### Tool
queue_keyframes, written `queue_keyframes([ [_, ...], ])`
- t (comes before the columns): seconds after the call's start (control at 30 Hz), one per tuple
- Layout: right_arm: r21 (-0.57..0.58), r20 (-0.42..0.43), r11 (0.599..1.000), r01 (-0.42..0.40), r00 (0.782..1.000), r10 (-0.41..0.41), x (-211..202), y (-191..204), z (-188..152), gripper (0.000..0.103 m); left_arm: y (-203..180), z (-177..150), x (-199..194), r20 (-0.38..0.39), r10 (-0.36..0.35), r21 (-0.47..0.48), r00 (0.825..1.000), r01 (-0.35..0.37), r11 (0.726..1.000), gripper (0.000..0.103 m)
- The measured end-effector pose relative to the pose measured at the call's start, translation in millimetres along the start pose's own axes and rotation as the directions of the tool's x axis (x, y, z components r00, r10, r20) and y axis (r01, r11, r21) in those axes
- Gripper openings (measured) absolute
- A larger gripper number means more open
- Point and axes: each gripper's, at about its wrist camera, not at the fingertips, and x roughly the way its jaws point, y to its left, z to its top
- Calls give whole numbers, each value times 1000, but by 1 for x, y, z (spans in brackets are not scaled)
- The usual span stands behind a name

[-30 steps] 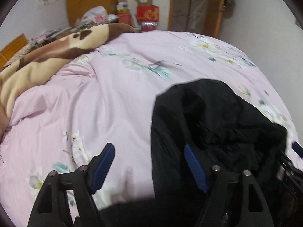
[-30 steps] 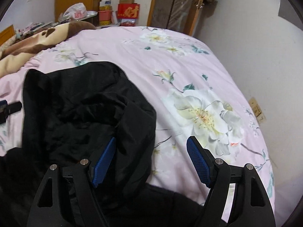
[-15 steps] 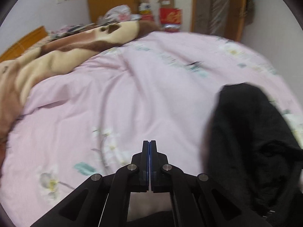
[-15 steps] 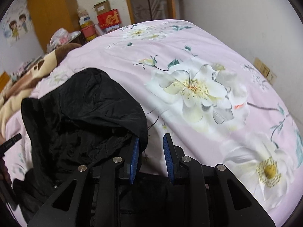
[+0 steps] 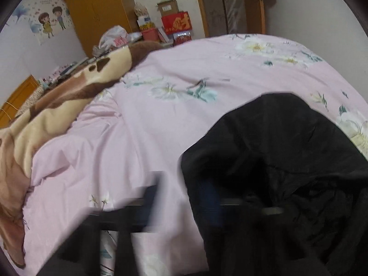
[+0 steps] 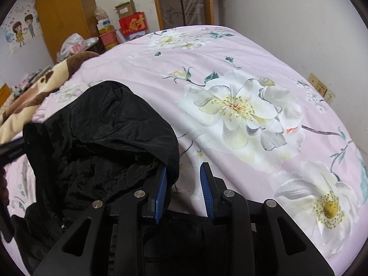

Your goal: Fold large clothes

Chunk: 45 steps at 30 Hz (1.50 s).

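Note:
A black jacket [image 5: 276,149] lies crumpled on the pink flowered bedsheet [image 5: 138,126]. My left gripper [image 5: 179,197] is smeared by blur. Its two fingers show apart, one on the sheet and one over the jacket's left edge. In the right wrist view the jacket [image 6: 103,126] fills the lower left. My right gripper [image 6: 182,168] sits at its right hem, jaws narrow and opening. The left blue pad [image 6: 161,184] touches the hem; the gap shows mostly the bedsheet [image 6: 253,57], and nothing is pinched.
A brown and cream blanket [image 5: 69,96] is heaped along the bed's left side. Beyond the bed stand an orange wardrobe [image 5: 96,16], stacked boxes [image 5: 176,20] and a door. A wall with sockets [image 6: 322,89] runs close along the bed's right side.
The left gripper shut on nothing over the bare sheet, then swung back right to the jacket's edge with fingers apart again. The right gripper rolled, narrowed at the hem, and has since widened slightly.

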Motion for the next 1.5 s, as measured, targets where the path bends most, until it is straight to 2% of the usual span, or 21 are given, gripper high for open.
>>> queue_keyframes([
  [0.1, 96, 0, 992, -76, 997, 76, -2, -16, -2, 15, 17, -10, -6, 28, -27, -47, 999, 28, 998, 4],
  [0.23, 140, 2, 986, -87, 996, 87, -7, -28, -8, 10, 37, -27, -18, 63, -83, -73, 995, 88, 993, 4],
  [0.33, 267, 0, 953, -140, 989, 145, -4, -46, -12, 10, 50, -44, -6, 13, -117, -133, 993, 118, 984, 4],
  [0.4, 288, -38, 952, -108, 992, 124, 6, -49, -14, 10, 44, -58, 12, -49, -92, -101, 995, 86, 991, 4],
  [0.5, 258, -89, 965, -47, 993, 72, 17, -42, -19, 11, 33, -66, 21, -68, -54, -34, 996, 52, 998, 7],
  [0.57, 249, -121, 968, -25, 991, 57, 22, -43, -19, 18, 30, -66, 20, -87, -61, -17, 994, 60, 998, 8],
  [0.6, 264, -117, 965, -6, 992, 38, 19, -45, -18, 29, 30, -66, 17, -86, -78, -10, 993, 77, 997, 12],
  [0.63, 270, -102, 963, 3, 994, 26, 14, -46, -18, 37, 31, -65, 13, -82, -112, -1, 990, 112, 994, 26],
  [0.67, 265, -92, 964, 4, 996, 21, 9, -45, -16, 39, 35, -65, 6, -69, -155, 2, 985, 156, 988, 45],
  [0.73, 241, -66, 970, -15, 997, 32, -1, -44, -13, 40, 51, -64, -9, -14, -241, -36, 970, 240, 970, 61],
  [0.8, 198, -67, 980, -13, 997, 27, -7, -41, -11, 40, 71, -63, -24, 26, -328, -91, 944, 329, 940, 65],
  [0.87, 155, -38, 988, 21, 999, -15, -18, -37, -7, 40, 86, -59, -35, 58, -338, -107, 939, 342, 933, 75],
  [0.93, 139, -10, 990, 22, 1000, -20, -28, -34, -4, 40, 93, -52, -41, 79, -320, -96, 944, 326, 940, 76],
  [1.07, 128, 89, 991, 42, 995, -53, -44, -21, 12, 41, 102, -29, -31, 57, -333, -177, 941, 338, 924, 76],
  [1.13, 110, 126, 993, 46, 990, -60, -43, -11, 25, 53, 99, -18, -21, 39, -334, -179, 942, 335, 925, 76],
  [1.23, 59, 125, 998, 26, 992, -34, -31, 4, 45, 55, 79, -1, -9, 13, -331, -140, 943, 330, 934, 76],
  [1.3, 27, 74, 999, -36, 997, 34, -12, 17, 59, 55, 64, 4, -2, -13, -333, -108, 943, 329, 938, 76],
  [1.37, -3, 9, 998, -64, 998, 64, 9, 26, 68, 55, 50, 7, 7, -47, -338, -86, 940, 334, 939, 76],
  [1.43, -47, -52, 996, -70, 996, 67, 24, 33, 68, 55, 39, 6, 17, -87, -320, -58, 943, 316, 947, 76],
  [1.47, -62, -108, 998, -26, 994, 19, 36, 35, 64, 55, 35, 5, 20, -94, -306, -44, 947, 303, 952, 76],
  [1.5, -55, -118, 998, -29, 993, 22, 40, 35, 62, 55, 33, 4, 21, -101, -292, -35, 951, 290, 956, 76],
])
